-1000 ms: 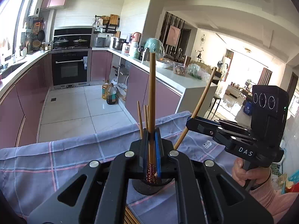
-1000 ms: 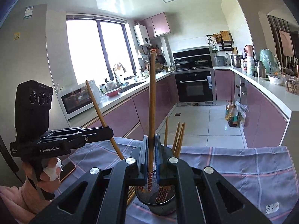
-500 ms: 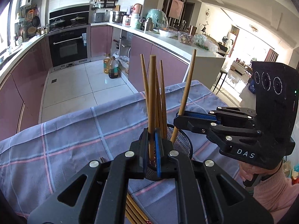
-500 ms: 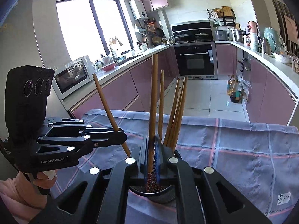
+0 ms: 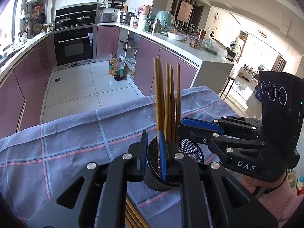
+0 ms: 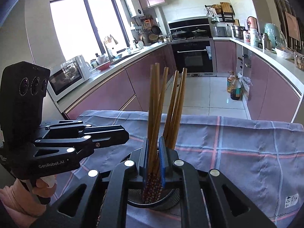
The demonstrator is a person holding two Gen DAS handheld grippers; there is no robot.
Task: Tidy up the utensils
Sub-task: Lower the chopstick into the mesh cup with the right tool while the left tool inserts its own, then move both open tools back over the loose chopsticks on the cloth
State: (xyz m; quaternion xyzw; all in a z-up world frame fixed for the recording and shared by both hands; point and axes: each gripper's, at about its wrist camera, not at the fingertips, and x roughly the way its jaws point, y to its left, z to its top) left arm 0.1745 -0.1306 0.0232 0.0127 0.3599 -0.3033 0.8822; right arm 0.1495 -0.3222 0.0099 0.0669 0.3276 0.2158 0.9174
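Note:
A black mesh holder stands on the checked blue cloth and holds several brown chopsticks upright. My left gripper hangs just over the holder's near rim, its jaws parted and holding nothing. My right gripper is also over the holder, its jaws parted around the chopsticks standing there. Each gripper shows in the other's view, the right one at the holder's right, the left one at its left. More chopsticks lie on the cloth under my left gripper.
The table's far edge drops to the tiled kitchen floor. Purple cabinets and counters run along both sides. An oven is at the back. Oil bottles stand on the floor. A white tag is on the cloth's right.
Both grippers came down over the holder and opened. The two chopsticks they held now stand in the holder with the others.

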